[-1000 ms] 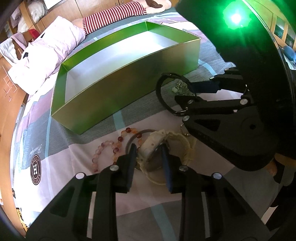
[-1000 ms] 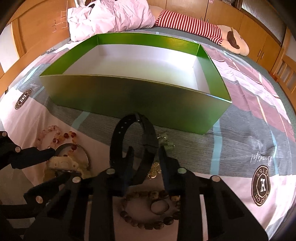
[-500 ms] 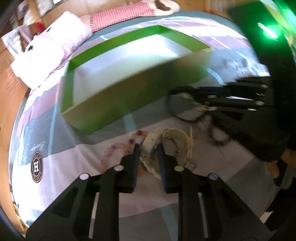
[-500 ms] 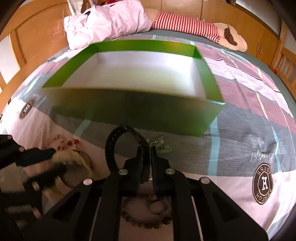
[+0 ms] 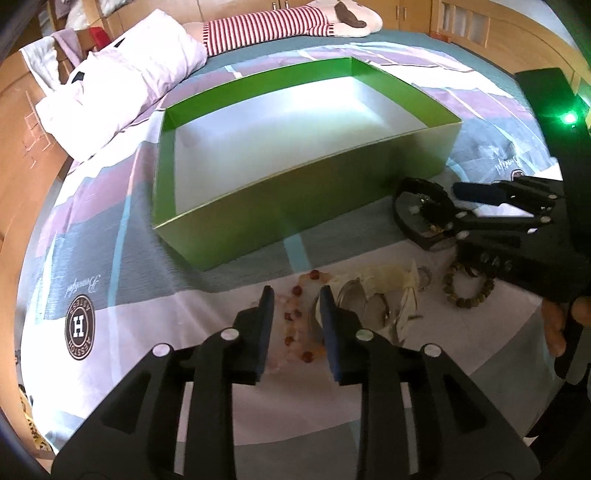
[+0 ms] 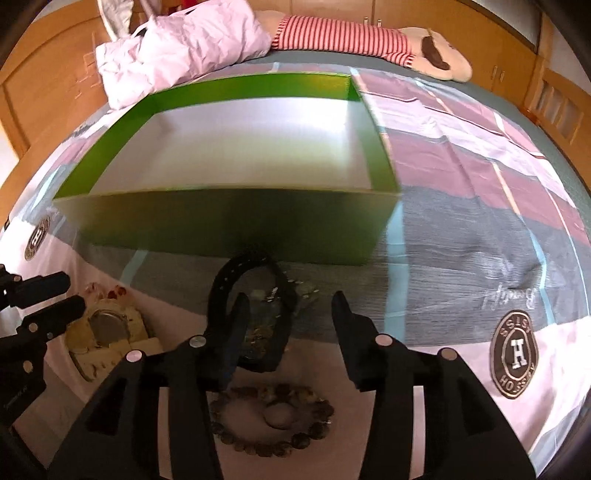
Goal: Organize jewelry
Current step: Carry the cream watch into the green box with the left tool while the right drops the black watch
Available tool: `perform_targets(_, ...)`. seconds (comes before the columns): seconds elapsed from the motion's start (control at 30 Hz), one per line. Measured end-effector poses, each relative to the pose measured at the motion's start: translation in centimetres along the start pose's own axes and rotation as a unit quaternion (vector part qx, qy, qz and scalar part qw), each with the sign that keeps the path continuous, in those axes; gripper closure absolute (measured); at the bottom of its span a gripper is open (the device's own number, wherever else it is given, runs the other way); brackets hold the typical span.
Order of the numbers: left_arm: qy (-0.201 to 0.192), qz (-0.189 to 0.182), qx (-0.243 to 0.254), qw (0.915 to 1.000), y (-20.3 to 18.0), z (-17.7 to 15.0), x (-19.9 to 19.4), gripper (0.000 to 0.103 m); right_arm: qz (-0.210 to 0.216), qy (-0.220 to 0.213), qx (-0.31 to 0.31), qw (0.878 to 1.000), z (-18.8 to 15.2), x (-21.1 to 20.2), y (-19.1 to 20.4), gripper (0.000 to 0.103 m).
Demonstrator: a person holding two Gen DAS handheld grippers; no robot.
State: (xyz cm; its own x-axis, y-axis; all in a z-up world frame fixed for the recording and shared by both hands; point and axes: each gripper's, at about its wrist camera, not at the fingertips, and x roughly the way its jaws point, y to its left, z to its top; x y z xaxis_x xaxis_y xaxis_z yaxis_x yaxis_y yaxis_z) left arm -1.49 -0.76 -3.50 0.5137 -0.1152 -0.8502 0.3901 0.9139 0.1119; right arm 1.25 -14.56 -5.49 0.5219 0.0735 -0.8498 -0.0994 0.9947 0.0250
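Observation:
An open green box with a pale inside sits on the bed, just beyond the jewelry. My left gripper hovers low over a pink and red bead bracelet; its jaws are opening and the pads touch nothing. A cream watch lies just right of its right finger. My right gripper is opening above a black watch, whose strap curls up beside the left finger, ungripped. A brown bead bracelet lies under the right gripper. Small metal charms rest beside the black watch.
The bed sheet bears round logos. A pink pillow and a striped plush lie behind the box, with wooden cabinets around the bed. A hand holds the right gripper's handle. In the right wrist view the left gripper reaches in from the left.
The left gripper closed on the cream watch, then opened and shifted left over the pink beads. The right gripper closed on the black strap, then opened wide, leaving the watch on the bed.

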Motion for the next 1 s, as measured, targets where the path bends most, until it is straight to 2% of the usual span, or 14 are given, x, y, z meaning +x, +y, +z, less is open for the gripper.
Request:
perform_targets(0.07, -0.005, 0.001, 0.004, 1.0, -0.3, 0.1, -0.1, 0.074, 0.0, 0.002, -0.005, 1.0, -0.2, 0.2, 0.2, 0.06)
perform_targets(0.1, -0.008, -0.004, 0.005, 0.9999, -0.3, 0.1, -0.2, 0.073, -0.001, 0.003, -0.007, 1.0, -0.3, 0.2, 0.3, 0.067)
perform_targets(0.13, -0.013, -0.011, 0.003, 0.9999, -0.3, 0.2, -0.5, 0.068, -0.001, 0.005, -0.009, 1.0, -0.3, 0.3, 0.4, 0.071)
perform_targets(0.17, -0.016, -0.02, 0.002, 0.9997, -0.3, 0.3, -0.6, 0.053, 0.001, 0.006, -0.01, 1.0, -0.4, 0.3, 0.4, 0.081)
perform_targets(0.2, -0.018, -0.03, 0.001, 0.9994, -0.3, 0.3, -0.8, 0.049, 0.004, 0.007, -0.008, 1.0, -0.4, 0.4, 0.4, 0.085)
perform_targets(0.33, -0.023, -0.037, 0.011, 0.999, -0.9, 0.3, -0.9, 0.04, 0.012, -0.002, 0.001, 1.0, -0.4, -0.2, 0.1, 0.086)
perform_targets(0.5, -0.014, -0.045, 0.009, 0.9989, -1.5, 0.0, 0.0, 0.039, 0.012, -0.004, 0.002, 1.0, -0.2, -0.4, 0.0, 0.086)
perform_targets(0.6, -0.001, -0.064, 0.007, 0.9979, -1.6, 0.0, 0.6, 0.044, 0.01, -0.002, -0.001, 1.0, -0.3, -0.3, 0.1, 0.086)
perform_targets(0.7, 0.023, -0.075, 0.019, 0.9968, -2.2, -0.3, 1.4, 0.054, 0.011, -0.005, -0.002, 1.0, -0.2, -0.5, 0.1, 0.086)
perform_targets(0.77, 0.036, -0.085, 0.024, 0.9955, -2.7, -0.5, 1.8, 0.077, 0.009, -0.008, -0.005, 1.0, -0.3, -0.7, 0.2, 0.086)
perform_targets(0.83, 0.038, -0.088, 0.023, 0.9951, -2.9, -0.7, 1.8, 0.079, 0.007, -0.014, -0.007, 1.0, -0.3, -1.0, 0.3, 0.086)
perform_targets(0.87, 0.036, -0.087, 0.022, 0.9953, -2.9, -0.7, 1.6, 0.084, 0.008, -0.019, -0.006, 1.0, -0.3, -1.3, 0.3, 0.087)
perform_targets(0.9, 0.032, -0.091, 0.017, 0.9952, -2.6, -0.6, 1.4, 0.086, 0.011, -0.023, -0.005, 1.0, -0.2, -1.6, 0.3, 0.092)
perform_targets(1.0, 0.008, -0.092, -0.01, 0.9957, -1.2, 0.0, 0.3, 0.086, 0.02, -0.034, 0.001, 0.999, -0.2, -2.4, 0.1, 0.094)
